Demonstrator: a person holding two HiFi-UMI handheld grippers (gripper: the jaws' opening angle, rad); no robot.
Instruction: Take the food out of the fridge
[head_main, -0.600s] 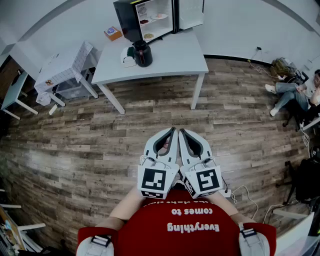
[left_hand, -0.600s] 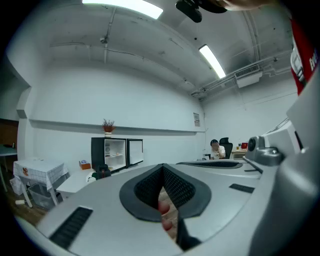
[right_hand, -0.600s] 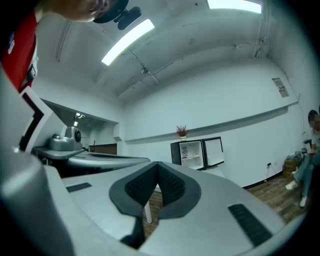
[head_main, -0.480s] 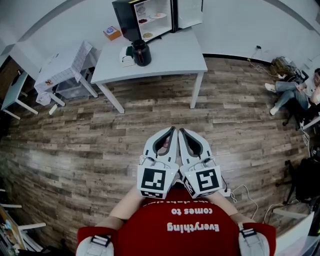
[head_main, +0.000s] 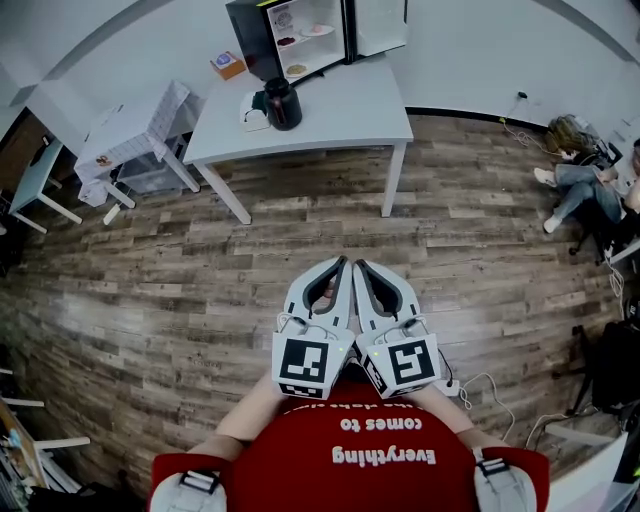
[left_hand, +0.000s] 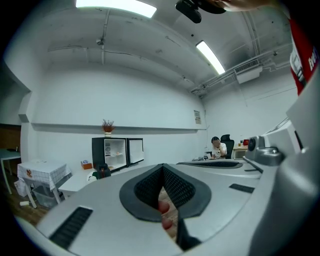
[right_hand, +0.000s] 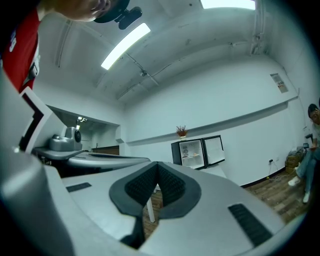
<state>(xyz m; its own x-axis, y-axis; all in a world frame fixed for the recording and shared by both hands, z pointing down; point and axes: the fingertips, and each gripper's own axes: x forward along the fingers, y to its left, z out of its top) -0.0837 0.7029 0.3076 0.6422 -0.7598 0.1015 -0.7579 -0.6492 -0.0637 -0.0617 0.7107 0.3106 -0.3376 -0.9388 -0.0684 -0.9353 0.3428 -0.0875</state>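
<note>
A small black fridge (head_main: 262, 38) stands open on the far end of a white table (head_main: 340, 112), its door (head_main: 381, 24) swung to the right. Plates of food (head_main: 297, 71) lie on its white shelves. Both grippers are held side by side in front of my red shirt, far from the table. My left gripper (head_main: 344, 263) is shut with nothing in it, and so is my right gripper (head_main: 358, 265). The fridge (left_hand: 117, 152) shows small beyond the closed tips of the left gripper (left_hand: 162, 167). It also appears as the fridge (right_hand: 202, 150) past the right gripper (right_hand: 157, 165).
A black jug (head_main: 283, 105) and a white item stand on the table before the fridge. An orange box (head_main: 227, 65) lies behind it. A cloth-covered side table (head_main: 128, 130) is at the left. A person (head_main: 578, 182) sits on the floor at right. Cables (head_main: 478, 385) lie by my feet.
</note>
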